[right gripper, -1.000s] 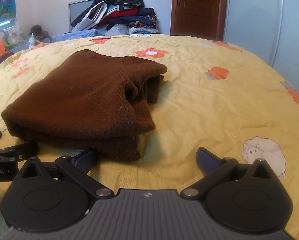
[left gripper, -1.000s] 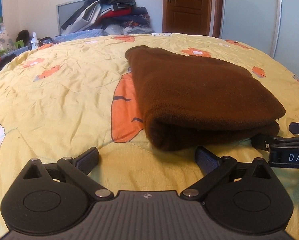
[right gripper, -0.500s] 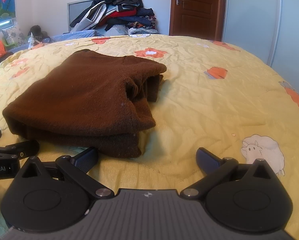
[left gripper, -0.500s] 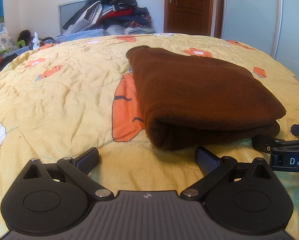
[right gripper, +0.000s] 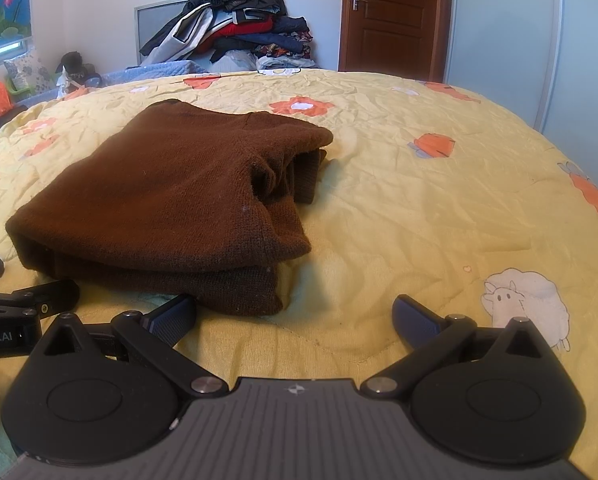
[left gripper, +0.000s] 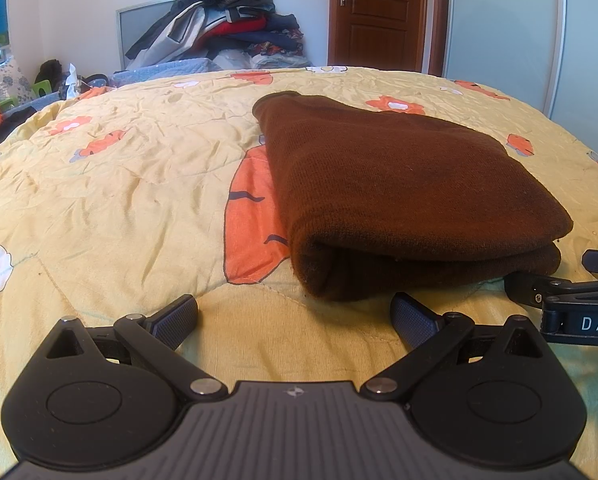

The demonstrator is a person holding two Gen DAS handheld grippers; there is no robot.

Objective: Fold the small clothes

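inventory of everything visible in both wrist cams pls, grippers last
sweater: 1, brown, folded, on the bedspread ahead of both grippers
bedspread: 1, yellow with orange and white cartoon prints, covers the bed
pile of clothes: 1, mixed dark, red and white, beyond the far edge of the bed against the wall
door: 1, brown wood, shut, back wall
wardrobe: 1, pale sliding panels, right of the door
pillow: 1, white with grey flowers, far left by the window
left hand-held gripper: 1, black, open, near the sweater's front left corner, holding nothing
right hand-held gripper: 1, black, open, near the sweater's front right corner, holding nothing
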